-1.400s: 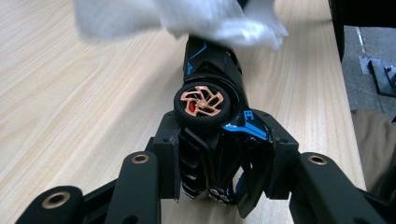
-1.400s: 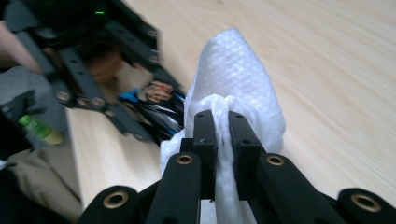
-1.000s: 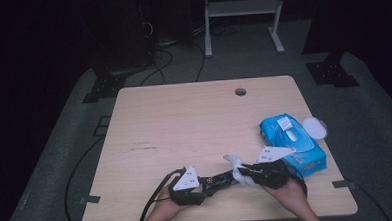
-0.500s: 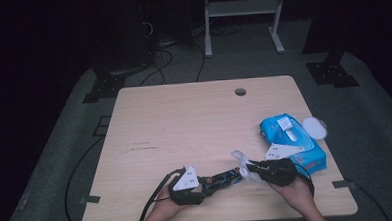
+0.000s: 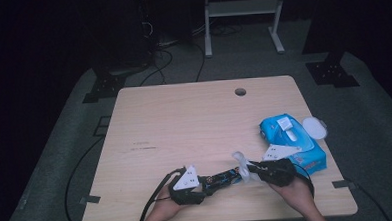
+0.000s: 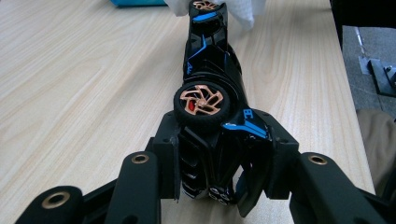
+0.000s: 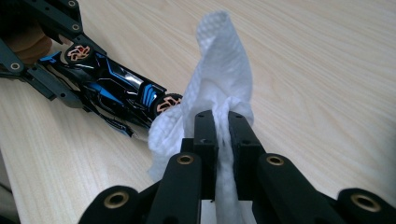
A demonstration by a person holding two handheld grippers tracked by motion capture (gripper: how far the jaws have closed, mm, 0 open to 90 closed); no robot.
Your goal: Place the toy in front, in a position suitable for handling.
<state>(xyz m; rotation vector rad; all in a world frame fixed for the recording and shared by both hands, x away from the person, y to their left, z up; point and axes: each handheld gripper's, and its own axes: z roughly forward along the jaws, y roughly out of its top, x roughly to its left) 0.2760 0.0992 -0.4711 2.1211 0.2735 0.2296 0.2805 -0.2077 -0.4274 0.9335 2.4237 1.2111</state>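
Note:
A black toy car with blue stripes and copper wheels lies on its side just above the table near the front edge. My left gripper is shut on its rear end. The car stretches rightward from the left gripper toward a white wipe. My right gripper is shut on that wipe, which bunches up and touches the car's front end. The right gripper sits just right of the car's nose.
A blue pack of wipes lies at the table's right side, its white lid flipped open beside it. A round cable hole sits near the far edge. The wooden table spreads to the left and behind.
The right gripper with the wipe has shifted slightly to the right along the car's front; the wipe's loose end has changed shape. The left gripper and car stay put.

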